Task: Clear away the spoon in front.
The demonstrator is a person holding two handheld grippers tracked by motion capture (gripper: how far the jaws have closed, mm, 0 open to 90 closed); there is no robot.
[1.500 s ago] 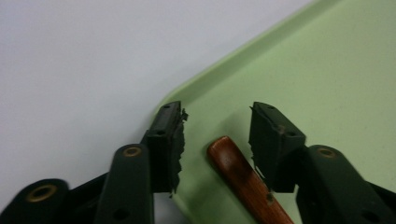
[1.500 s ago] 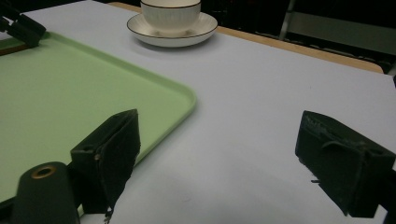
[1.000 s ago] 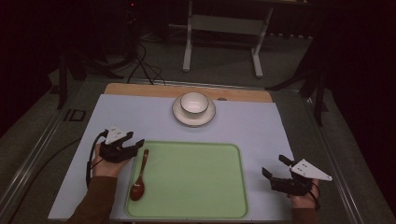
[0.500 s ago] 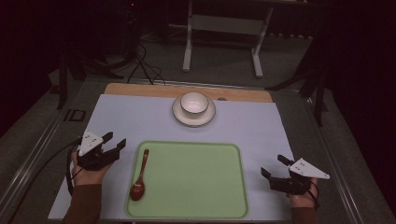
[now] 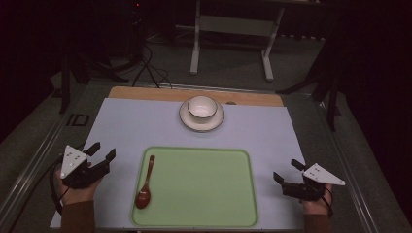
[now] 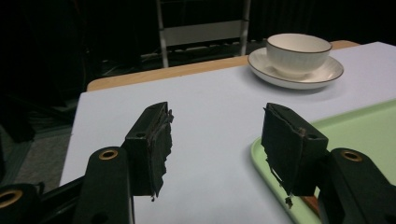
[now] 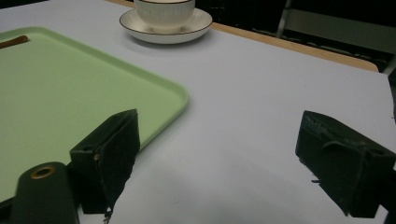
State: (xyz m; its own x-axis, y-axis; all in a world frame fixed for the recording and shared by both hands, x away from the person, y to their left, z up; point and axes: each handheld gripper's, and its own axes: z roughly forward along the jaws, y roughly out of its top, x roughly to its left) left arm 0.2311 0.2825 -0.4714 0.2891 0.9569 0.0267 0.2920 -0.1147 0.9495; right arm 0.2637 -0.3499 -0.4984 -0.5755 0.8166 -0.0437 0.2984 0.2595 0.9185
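nearest to us, the left gripper [image 5: 99, 159] hangs over the bare worktop [image 5: 136, 126] just left of the green tray [image 5: 204, 213]. its jaws have just been opening and now stand wide apart with nothing between them. the right gripper [image 5: 287, 174] rests at the right of the tray, its jaws also wide apart and empty.

the wooden spoon [image 5: 145, 185] lies inside the tray along its left edge. its long axis runs almost from near to far: the round end points to us and the handle points away, a little to the right.

we judge that the spoon is now released, so we should keep the left gripper off the tray rim.

farther, the white bowl [image 5: 202, 107] stands on its saucer [image 5: 187, 119].
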